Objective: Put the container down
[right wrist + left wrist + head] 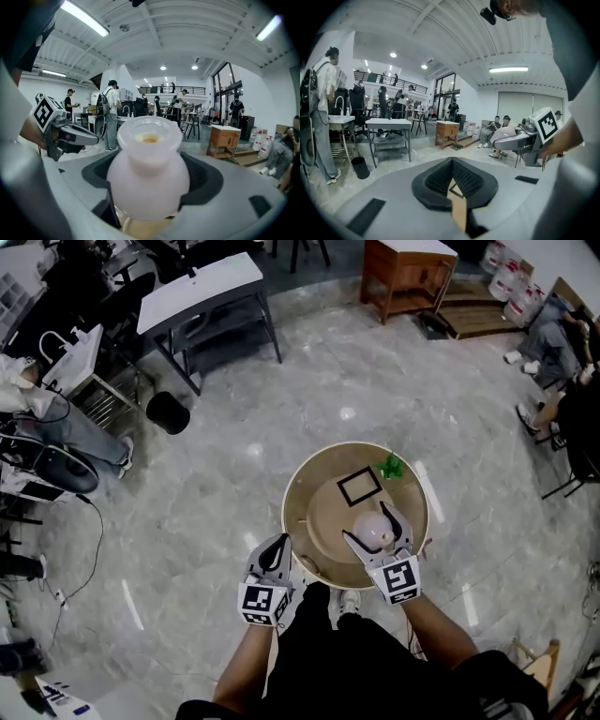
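overhead, right tongs (368, 522) clamp white container (374, 530), only close-up shows left tongs (452, 172) pinching tray rim (459, 213)

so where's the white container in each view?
Head view: container right of centre, in the right gripper fingers, above the tray.
Left gripper view: container at right, mid-height, small, in those same fingers.
Right gripper view: container dead centre, close up, a finger on each side.
Shared landmark: wooden cabinet, also at and.
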### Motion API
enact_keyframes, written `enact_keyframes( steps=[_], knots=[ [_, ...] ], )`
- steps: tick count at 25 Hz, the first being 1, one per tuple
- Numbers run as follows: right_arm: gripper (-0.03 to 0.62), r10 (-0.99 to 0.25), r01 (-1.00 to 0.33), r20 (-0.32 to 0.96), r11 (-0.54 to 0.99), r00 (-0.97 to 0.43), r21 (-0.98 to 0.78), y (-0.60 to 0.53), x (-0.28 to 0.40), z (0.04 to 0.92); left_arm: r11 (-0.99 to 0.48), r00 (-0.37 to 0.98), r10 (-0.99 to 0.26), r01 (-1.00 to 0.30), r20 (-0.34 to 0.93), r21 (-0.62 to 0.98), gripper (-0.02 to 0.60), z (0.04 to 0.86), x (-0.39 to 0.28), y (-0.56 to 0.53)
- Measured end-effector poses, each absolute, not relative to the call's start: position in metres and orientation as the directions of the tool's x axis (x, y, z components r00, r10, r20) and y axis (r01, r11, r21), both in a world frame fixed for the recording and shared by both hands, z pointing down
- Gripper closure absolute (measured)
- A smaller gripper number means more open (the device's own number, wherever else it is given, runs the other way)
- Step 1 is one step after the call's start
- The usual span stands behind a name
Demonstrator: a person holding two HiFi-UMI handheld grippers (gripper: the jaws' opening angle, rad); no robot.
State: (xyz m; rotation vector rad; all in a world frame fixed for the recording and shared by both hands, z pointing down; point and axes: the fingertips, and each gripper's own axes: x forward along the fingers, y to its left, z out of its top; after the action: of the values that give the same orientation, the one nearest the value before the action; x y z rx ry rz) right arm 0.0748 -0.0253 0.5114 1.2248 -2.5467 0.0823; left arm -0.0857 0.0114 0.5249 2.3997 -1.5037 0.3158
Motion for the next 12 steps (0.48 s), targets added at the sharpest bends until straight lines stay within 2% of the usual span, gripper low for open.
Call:
enact_keyframes(
  steps=[5, 12],
  knots=[
    [0.184, -0.705, -0.738, 0.371, 0.671, -0.605, 0.073, -0.071, 0.025, 0.563, -0.385, 0.404, -0.83, -0.914, 0.384, 0.13, 0.59, 0.561, -0.128, -0.029],
    [0.184, -0.644, -0.721, 0.478, 0.692, -0.598, 0.03, -0.114, -0.024, 0.682, -0.383, 0.392, -0.808, -0.917, 0.441, 0.113, 0.589, 0.637, -0.165, -0.075]
  ],
)
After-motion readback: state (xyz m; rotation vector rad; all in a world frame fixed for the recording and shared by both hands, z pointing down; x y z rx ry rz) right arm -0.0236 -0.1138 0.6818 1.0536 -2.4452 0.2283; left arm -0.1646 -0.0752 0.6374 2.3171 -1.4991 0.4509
